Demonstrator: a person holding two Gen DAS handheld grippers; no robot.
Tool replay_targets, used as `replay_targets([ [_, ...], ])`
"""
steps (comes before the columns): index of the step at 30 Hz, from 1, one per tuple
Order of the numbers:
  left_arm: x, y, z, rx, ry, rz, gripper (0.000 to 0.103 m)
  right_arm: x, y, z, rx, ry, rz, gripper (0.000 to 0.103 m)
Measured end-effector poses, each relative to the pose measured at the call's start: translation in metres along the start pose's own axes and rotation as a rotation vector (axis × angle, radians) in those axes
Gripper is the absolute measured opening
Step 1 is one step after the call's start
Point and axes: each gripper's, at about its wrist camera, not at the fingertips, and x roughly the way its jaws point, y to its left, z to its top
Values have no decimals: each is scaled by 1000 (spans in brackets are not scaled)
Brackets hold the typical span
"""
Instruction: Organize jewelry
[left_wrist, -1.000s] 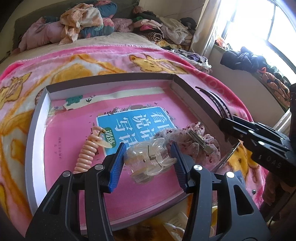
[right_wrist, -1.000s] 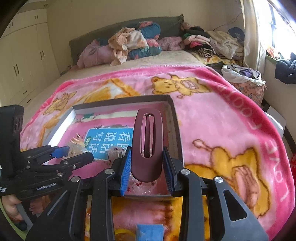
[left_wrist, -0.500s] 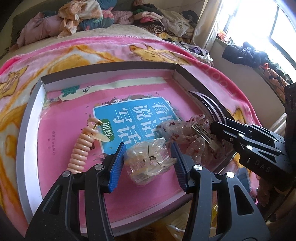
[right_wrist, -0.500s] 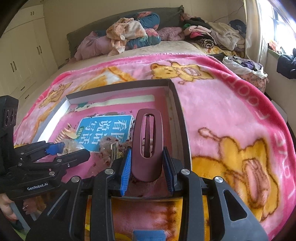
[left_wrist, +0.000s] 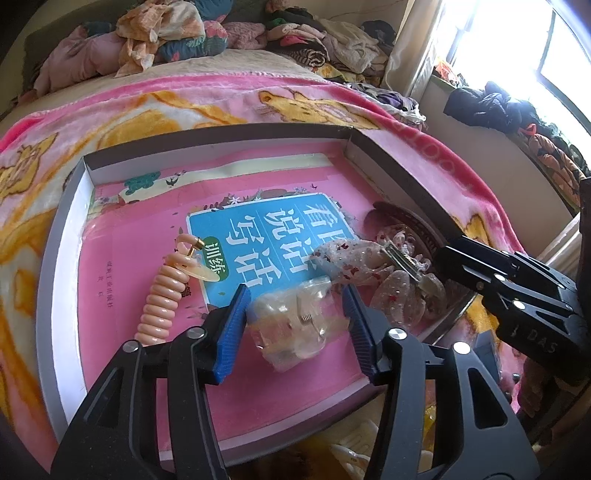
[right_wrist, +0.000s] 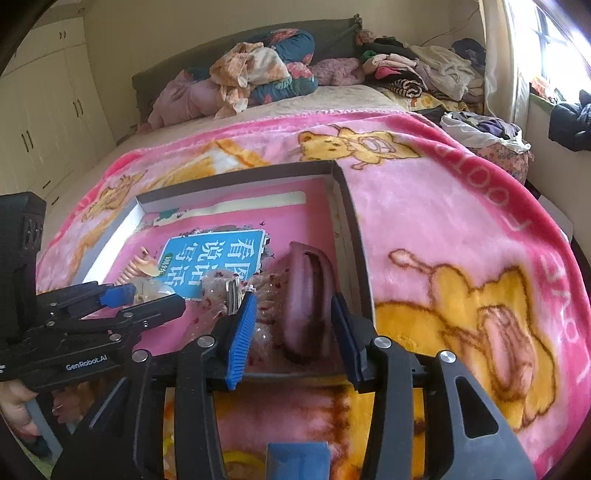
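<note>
A shallow grey box (left_wrist: 66, 206) lined with a pink book cover lies on the bed. My left gripper (left_wrist: 293, 314) is open, its blue pads apart around a clear claw clip (left_wrist: 295, 325) lying on the box floor. A peach coiled hair tie (left_wrist: 162, 295) lies to the left, a sparkly bow clip (left_wrist: 373, 266) to the right. My right gripper (right_wrist: 291, 319) is open; the maroon hair clip (right_wrist: 308, 299) lies blurred between its pads in the box's right corner, also visible in the left wrist view (left_wrist: 410, 225).
The pink cartoon blanket (right_wrist: 443, 229) covers the bed around the box (right_wrist: 354, 229). Piled clothes and bedding (right_wrist: 258, 74) lie at the headboard. A window sill with dark clothes (left_wrist: 498, 107) is at right. White wardrobe doors (right_wrist: 37, 110) stand at left.
Both grippers have opened. The clear claw clip and the maroon hair clip have dropped from the pads into the box; both grippers moved lower over it.
</note>
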Motion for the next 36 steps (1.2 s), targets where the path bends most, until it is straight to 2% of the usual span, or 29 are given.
replay_targets([
  [2, -5, -1, 0, 7, -12, 2, 50, -7, -1, -2, 12, -12, 6, 52],
  [9, -23, -4, 0, 14, -45, 10, 58, -28, -1, -8, 10, -54, -12, 59],
  [15, -46, -4, -4, 7, -105, 20, 78, -49, 1, -14, 16, -95, -8, 67],
  [21, -69, -7, -8, -3, -162, 15, 90, -72, 5, -21, 23, -133, 1, 73],
  [27, -88, -14, -14, 4, -203, 17, 91, -94, 7, -30, 14, -155, 1, 73],
  [36, -108, -14, -35, 10, -221, 21, 91, -110, 13, -44, 8, -155, 15, 73],
])
